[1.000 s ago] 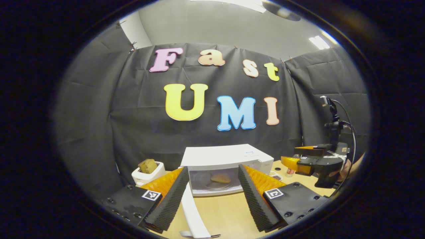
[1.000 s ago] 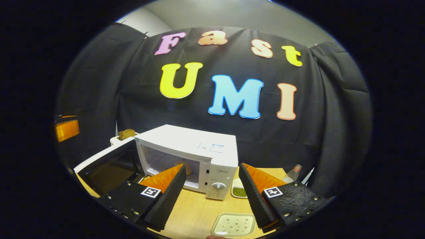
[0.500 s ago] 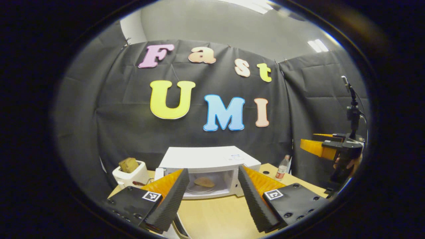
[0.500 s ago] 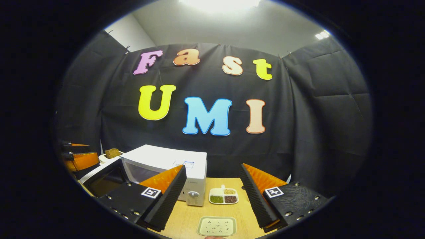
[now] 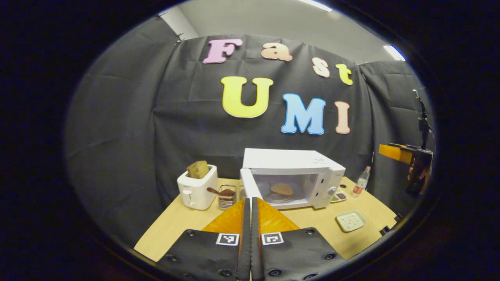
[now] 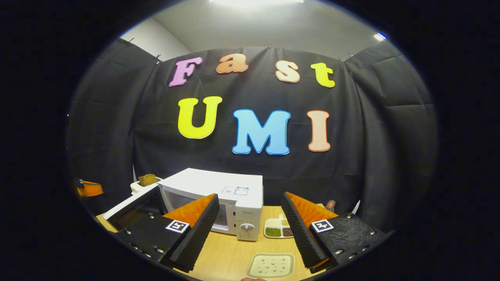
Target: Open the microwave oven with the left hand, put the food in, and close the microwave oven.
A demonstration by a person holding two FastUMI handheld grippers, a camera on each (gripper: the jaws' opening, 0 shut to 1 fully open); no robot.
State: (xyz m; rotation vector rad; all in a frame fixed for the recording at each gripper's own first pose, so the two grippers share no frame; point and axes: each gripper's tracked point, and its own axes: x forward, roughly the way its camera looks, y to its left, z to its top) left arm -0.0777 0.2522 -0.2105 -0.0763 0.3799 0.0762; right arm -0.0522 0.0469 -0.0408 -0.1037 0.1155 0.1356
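Wooden tabletop (image 5: 183, 220) carries the white microwave oven (image 5: 297, 162) near the back, door (image 5: 248, 187) swung open on its left hinge. Food (image 5: 282, 189), a flat tan piece, already sits on the turntable inside, so only closing looks left. Door judged light and rigid, swinging freely; no grip needed, push flat on its outer face near the free edge, gently, since the oven could slide on the wood. Left gripper (image 5: 250, 218) has its 2 fingers pressed together, holding nothing, well back from the door. Right gripper (image 6: 250, 230) stands wide apart and empty, above a small speckled dish (image 6: 270, 265), near the control panel. Toaster (image 5: 197, 189) sits left of the oven.
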